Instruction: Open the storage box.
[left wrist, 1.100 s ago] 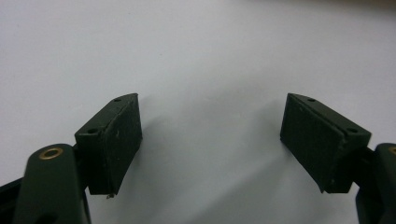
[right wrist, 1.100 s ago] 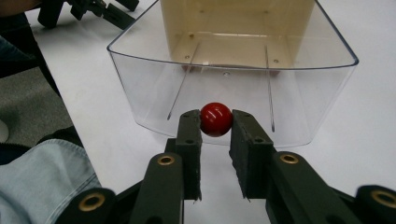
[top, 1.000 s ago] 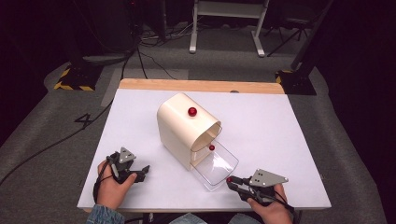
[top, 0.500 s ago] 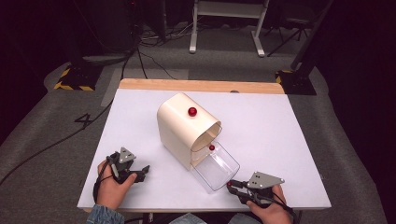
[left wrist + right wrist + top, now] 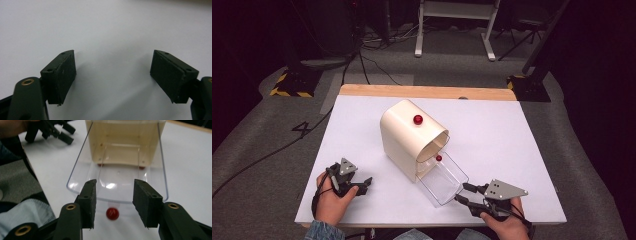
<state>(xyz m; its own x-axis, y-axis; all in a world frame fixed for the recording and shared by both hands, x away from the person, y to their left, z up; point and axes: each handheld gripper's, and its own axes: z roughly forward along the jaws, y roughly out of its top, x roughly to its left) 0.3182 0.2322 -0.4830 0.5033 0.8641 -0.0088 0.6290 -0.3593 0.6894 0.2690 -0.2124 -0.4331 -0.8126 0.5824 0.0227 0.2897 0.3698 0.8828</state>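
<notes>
Two grippers sit in my hands at the near edge of the white table [image 5: 512, 130]. My left gripper [image 5: 362, 184] rests low on the table's near-left part, well apart from the box; in the left gripper view its jaws stand wide, with nothing but bare white surface between them.

My right gripper [image 5: 464, 194] is at the near-right, its grey plate on top, and its tips come just beside the near corner of the clear lid [image 5: 444, 180]. In the right gripper view the jaws are moderately open, holding nothing, and point at the lid's rounded front edge. A red knob [image 5: 112, 213] shows low between them, under or on that clear edge; I cannot tell whether either jaw touches the lid.

The cream box [image 5: 409, 135] stands mid-table, arched on top, with a second red knob [image 5: 418, 119] on its curved roof. The clear lid is swung down from its open mouth and lies flat on the table, stretching toward my right hand [image 5: 504, 225]. Looking through the right gripper view, the box's inside looks empty, and my left gripper shows far off at the top left.
</notes>
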